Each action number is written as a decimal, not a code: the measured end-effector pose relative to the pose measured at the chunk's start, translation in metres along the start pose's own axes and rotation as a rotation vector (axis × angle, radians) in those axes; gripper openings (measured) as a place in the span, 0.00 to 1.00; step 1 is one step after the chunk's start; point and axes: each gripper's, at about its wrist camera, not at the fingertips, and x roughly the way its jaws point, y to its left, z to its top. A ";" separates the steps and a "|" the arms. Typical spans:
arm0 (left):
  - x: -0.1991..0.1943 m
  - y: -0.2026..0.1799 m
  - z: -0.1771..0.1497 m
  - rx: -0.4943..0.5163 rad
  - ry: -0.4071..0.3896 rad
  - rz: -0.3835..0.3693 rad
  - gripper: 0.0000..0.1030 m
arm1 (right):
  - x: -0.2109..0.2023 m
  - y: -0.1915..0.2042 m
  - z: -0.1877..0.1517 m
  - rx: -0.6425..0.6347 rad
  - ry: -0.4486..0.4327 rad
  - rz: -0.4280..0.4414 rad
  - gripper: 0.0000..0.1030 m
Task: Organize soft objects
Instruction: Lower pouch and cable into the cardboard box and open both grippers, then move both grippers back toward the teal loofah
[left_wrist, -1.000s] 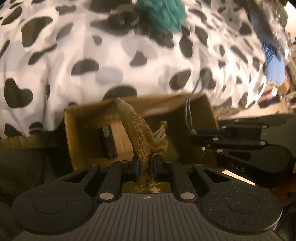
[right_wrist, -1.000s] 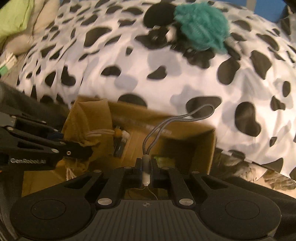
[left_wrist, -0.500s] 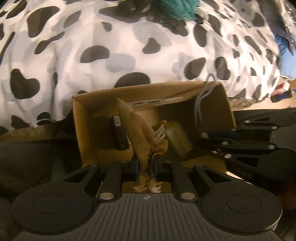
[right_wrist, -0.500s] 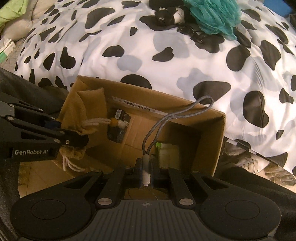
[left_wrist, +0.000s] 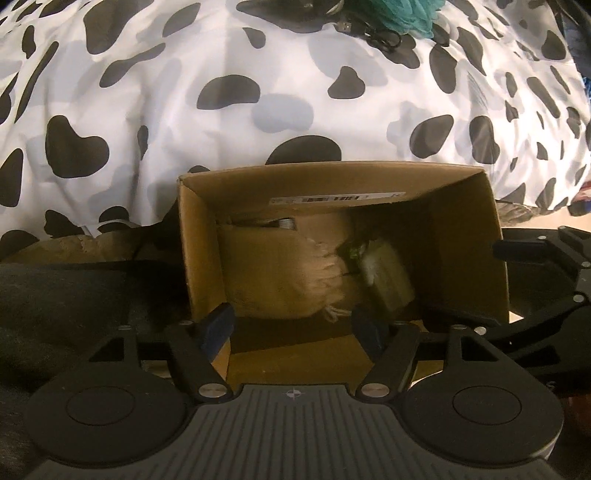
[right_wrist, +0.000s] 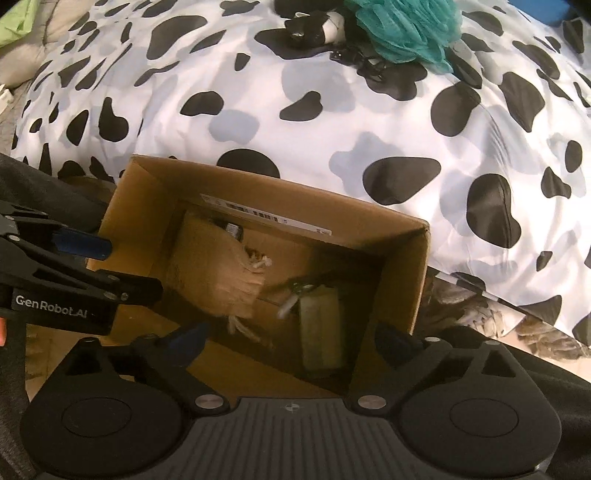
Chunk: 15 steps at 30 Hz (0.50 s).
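An open cardboard box (left_wrist: 461, 184) (right_wrist: 417, 236) stands against the cow-print bedding. A tan drawstring pouch (left_wrist: 280, 269) (right_wrist: 214, 273) lies inside it on the left, next to a pale green block (left_wrist: 388, 273) (right_wrist: 321, 332) and a grey cable (right_wrist: 291, 295). My left gripper (left_wrist: 295, 325) is open and empty above the box's near edge. My right gripper (right_wrist: 291, 343) is open and empty over the box's near right part. Each gripper shows at the side of the other's view.
The cow-print duvet (left_wrist: 258, 92) (right_wrist: 332, 122) fills the background. A teal mesh pouf (right_wrist: 406, 26) (left_wrist: 406, 14) and small black items (right_wrist: 314, 26) lie on it at the top. Dark cloth (left_wrist: 74, 295) lies left of the box.
Both grippers have opened. The tan pouch dropped from my left gripper into the box, and the grey cable dropped from my right gripper into it.
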 end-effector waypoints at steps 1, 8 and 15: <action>0.000 0.000 0.000 -0.001 0.001 0.002 0.67 | 0.000 0.000 0.000 0.002 -0.001 -0.002 0.98; 0.000 0.001 0.002 -0.001 0.001 0.005 0.67 | 0.000 0.000 0.000 0.003 -0.003 -0.018 1.00; -0.003 0.002 0.002 -0.006 -0.017 0.001 0.67 | -0.007 -0.001 0.001 0.013 -0.039 -0.022 1.00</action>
